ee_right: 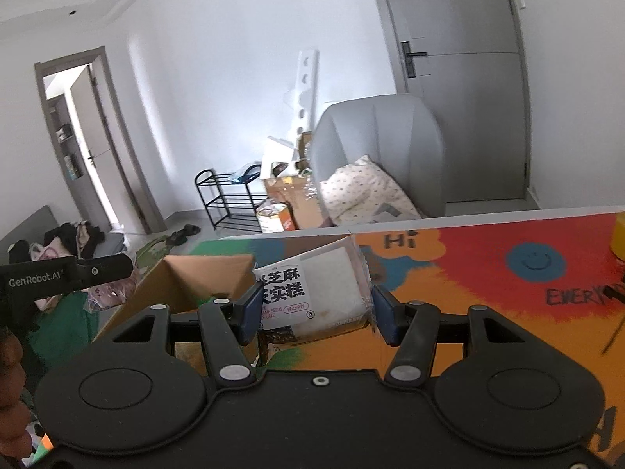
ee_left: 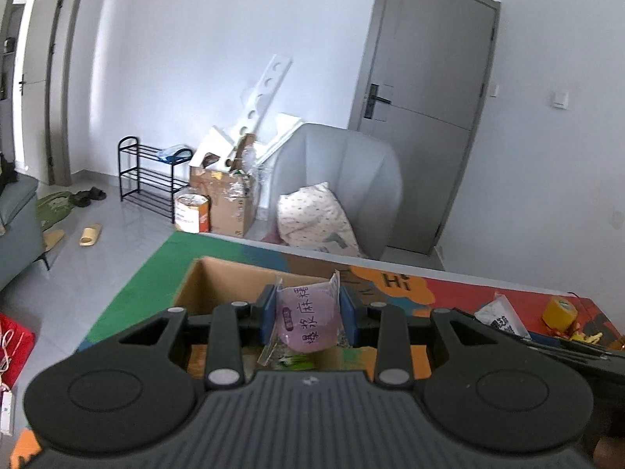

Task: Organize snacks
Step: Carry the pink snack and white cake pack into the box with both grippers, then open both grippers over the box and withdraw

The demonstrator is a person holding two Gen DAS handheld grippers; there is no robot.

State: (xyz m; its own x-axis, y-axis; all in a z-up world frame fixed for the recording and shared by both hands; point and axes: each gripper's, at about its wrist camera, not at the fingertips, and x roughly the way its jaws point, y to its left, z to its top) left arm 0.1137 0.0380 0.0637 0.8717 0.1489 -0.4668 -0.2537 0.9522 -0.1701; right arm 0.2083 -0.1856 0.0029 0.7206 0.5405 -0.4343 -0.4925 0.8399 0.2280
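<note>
Two grippers pinch snacks: left gripper (ee_left: pixel 308 314) a purple packet (ee_left: pixel 308 318), right gripper (ee_right: pixel 316 312) a white cake pack (ee_right: pixel 312 293); cardboard box (ee_left: pixel 218 285) sits open just beyond, contents unclear.

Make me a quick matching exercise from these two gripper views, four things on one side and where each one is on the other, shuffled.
Things:
1 purple snack packet
2 white sesame cake packet
3 yellow tape roll
4 dotted pillow

Places:
A on the grey armchair
B in the right gripper
C lying on the colourful table
D in the left gripper

Pairs: 1-D, 2-B, 3-C, 4-A
</note>
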